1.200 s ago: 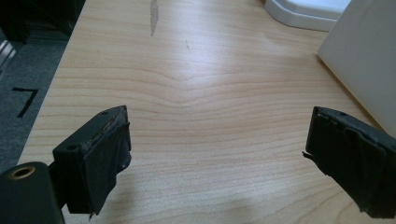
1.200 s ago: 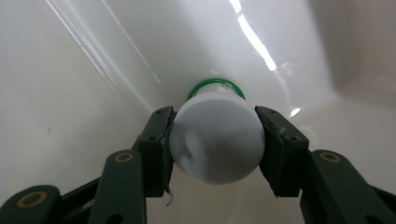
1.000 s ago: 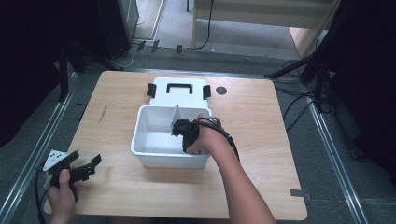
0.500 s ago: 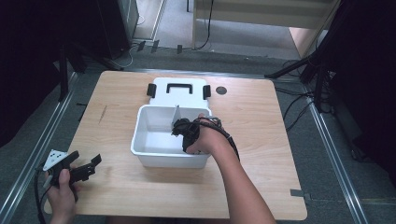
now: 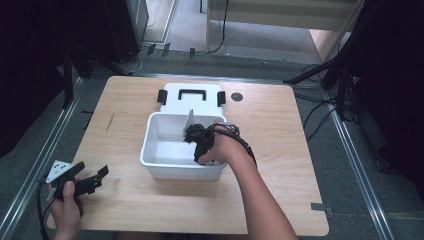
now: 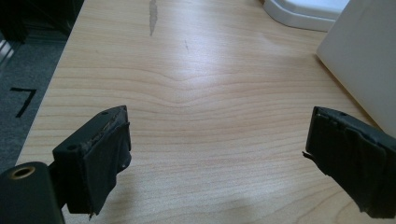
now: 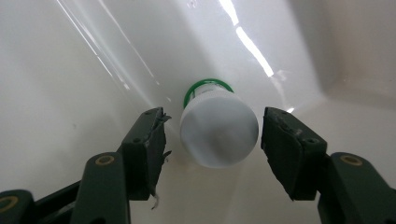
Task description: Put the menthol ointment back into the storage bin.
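Note:
A small white bottle [image 7: 218, 129] with a green ring lies on the floor of the white bin [image 5: 150, 150], in its right compartment beside the upright divider [image 5: 189, 122]. My right gripper [image 7: 214, 140] reaches down into that compartment [image 5: 197, 145]. Its jaws have just been opening and now stand apart on either side of the bottle, with a gap at each pad. My left gripper [image 5: 97, 178] is open near the table's front left corner. Nothing lies between its jaws [image 6: 215, 140], just bare wood.
The bin's white lid [image 5: 190, 95], with black latches and a handle, lies flat behind the bin. A small dark round spot [image 5: 237, 96] sits on the table to the lid's right. The bin's side wall [image 6: 369, 56] stands just right of my left gripper.

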{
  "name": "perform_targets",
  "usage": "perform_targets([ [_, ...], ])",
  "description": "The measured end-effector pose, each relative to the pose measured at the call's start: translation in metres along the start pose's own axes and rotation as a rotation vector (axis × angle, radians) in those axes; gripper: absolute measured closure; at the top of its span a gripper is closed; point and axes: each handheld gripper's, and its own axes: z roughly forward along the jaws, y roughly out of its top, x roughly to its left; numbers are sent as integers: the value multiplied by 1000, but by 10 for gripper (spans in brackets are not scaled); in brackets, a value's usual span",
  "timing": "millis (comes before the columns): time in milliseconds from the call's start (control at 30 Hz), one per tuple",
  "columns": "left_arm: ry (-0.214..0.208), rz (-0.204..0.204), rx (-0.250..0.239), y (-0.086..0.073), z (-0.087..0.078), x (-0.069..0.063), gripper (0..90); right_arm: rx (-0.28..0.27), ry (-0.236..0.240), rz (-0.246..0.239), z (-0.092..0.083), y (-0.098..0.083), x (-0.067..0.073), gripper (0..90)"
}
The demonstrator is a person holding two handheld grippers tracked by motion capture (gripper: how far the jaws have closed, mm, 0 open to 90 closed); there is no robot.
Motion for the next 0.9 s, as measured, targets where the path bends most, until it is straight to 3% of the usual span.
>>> perform_targets([
  [167, 0, 0, 1, 0, 0, 0, 74, -35, 1, -1, -8, -1, 1, 293],
  [333, 0, 0, 1, 0, 0, 0, 74, -109, 8, 9, -21, -2, 2, 274],
  [667, 0, 0, 0, 0, 0, 0, 74, -211, -26, 6, -48, -1, 10, 193],
  [900, 0, -1, -1, 0, 0, 0, 74, -255, -51, 22, -62, -4, 14, 158],
])
